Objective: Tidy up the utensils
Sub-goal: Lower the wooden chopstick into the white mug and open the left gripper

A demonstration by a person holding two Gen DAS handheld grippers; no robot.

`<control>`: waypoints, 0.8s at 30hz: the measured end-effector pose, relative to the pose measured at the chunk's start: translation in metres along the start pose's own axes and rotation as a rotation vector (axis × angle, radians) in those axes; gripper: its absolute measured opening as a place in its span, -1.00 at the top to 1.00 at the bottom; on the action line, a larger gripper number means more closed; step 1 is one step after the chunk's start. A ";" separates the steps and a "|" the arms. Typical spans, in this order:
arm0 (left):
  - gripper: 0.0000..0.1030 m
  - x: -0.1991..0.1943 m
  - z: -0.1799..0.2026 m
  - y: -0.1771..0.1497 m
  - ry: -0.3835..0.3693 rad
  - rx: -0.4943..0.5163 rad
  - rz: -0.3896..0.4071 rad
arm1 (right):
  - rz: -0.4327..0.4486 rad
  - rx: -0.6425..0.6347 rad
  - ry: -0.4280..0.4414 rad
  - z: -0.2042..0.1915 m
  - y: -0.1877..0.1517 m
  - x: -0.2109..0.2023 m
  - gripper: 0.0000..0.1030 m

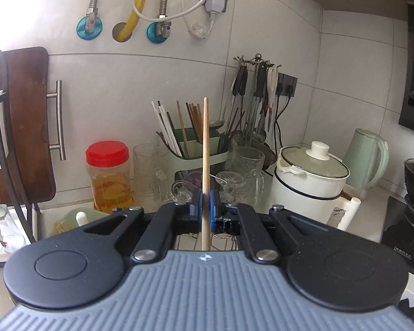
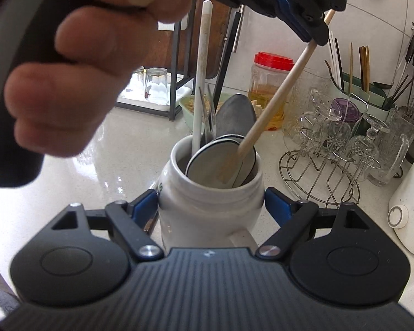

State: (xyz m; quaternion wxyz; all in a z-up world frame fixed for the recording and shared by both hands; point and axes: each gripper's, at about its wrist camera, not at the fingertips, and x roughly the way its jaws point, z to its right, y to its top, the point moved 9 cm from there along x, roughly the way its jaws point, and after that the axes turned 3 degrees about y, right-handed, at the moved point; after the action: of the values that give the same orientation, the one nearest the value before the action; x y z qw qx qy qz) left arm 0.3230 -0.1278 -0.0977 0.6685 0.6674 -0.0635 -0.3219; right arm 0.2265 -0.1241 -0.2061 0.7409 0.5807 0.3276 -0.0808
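My left gripper (image 1: 205,205) is shut on a wooden chopstick (image 1: 206,149) that stands upright between its blue pads. In the right wrist view the left gripper (image 2: 314,31) hangs above a white ceramic mug (image 2: 209,207), and the chopstick (image 2: 276,93) slants down with its lower end inside the mug. The mug also holds a white chopstick (image 2: 201,82), a grey spoon (image 2: 236,118) and a round flat utensil head (image 2: 218,162). My right gripper (image 2: 211,207) has its blue pads against both sides of the mug. A green utensil holder (image 1: 196,151) with several chopsticks stands by the wall.
A wire rack of glass cups (image 2: 334,149), a red-lidded jar (image 1: 109,176), a white pot with glass lid (image 1: 309,184), a green kettle (image 1: 368,160) and hanging utensils (image 1: 251,104) crowd the counter. A shelf frame with upturned glasses (image 2: 151,82) stands at the left.
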 end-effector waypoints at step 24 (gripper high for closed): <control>0.89 -0.053 0.006 -0.031 0.051 -0.065 -0.193 | 0.025 0.001 -0.009 -0.001 -0.002 -0.002 -0.68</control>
State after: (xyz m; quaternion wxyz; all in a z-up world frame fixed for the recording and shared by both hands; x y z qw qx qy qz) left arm 0.2680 -0.1023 -0.1083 0.6572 0.6562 0.0285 -0.3696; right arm 0.2234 -0.1240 -0.2065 0.7430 0.5847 0.3170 -0.0742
